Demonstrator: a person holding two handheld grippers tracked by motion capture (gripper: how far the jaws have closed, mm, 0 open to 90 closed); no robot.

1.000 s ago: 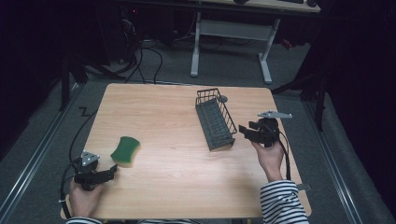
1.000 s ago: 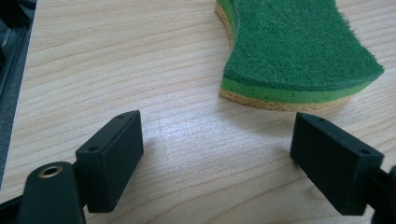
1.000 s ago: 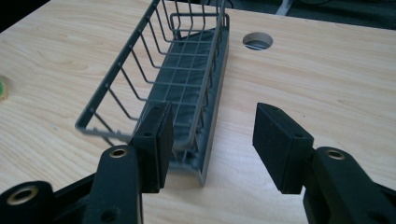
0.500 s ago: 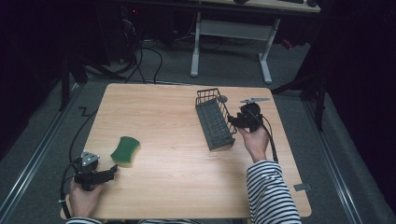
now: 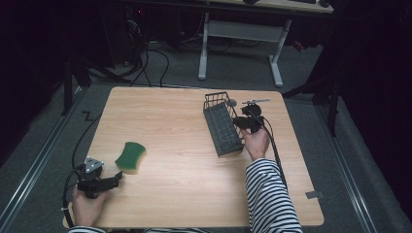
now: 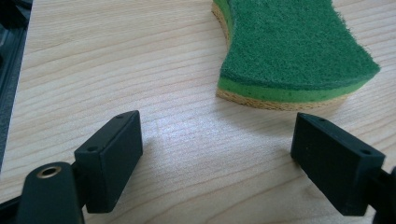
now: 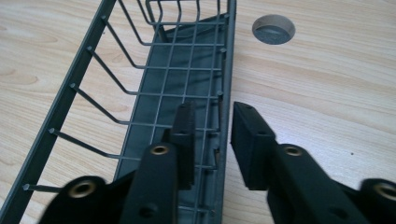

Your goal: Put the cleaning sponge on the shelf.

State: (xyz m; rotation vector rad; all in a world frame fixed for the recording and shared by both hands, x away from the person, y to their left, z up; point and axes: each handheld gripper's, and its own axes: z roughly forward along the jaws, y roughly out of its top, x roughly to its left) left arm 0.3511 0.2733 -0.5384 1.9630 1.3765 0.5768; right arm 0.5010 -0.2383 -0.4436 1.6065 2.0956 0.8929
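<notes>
Pale wood grain covers the table point(image 5: 184, 184), which stands on a grey floor with a white-legged desk point(image 5: 238, 34) beyond its far edge. A dark wire rack point(image 5: 222, 127) lies right of the table's middle, long and narrow, running from far to near. The right gripper point(image 5: 243, 122) sits at the rack's right long wall, held by a hand whose arm wears a striped sleeve point(image 5: 269, 199). In the right gripper view, the right gripper point(image 7: 212, 135) straddles that wall: one jaw stands inside the rack point(image 7: 154, 88) among the wires, the other outside over the table. Its jaws have just been closing and now stand narrow with the wall between them. The inner jaw lies against the wires; a sliver of gap shows beside the outer jaw, so a firm pinch cannot be told. A round grommet hole point(image 7: 273, 29) lies in the table just right of the rack's far end.

Near the table's left near corner, the left gripper point(image 5: 116, 178) rests in the other hand, pointing right. A green sponge point(image 5: 130, 157) lies just beyond it, apart from the jaws. In the left gripper view, the left gripper point(image 6: 217, 154) has its jaws spread wide over bare wood, with nothing between them. The sponge point(image 6: 289, 51) lies ahead, green scouring side up, a tan layer along its bottom edge.
</notes>
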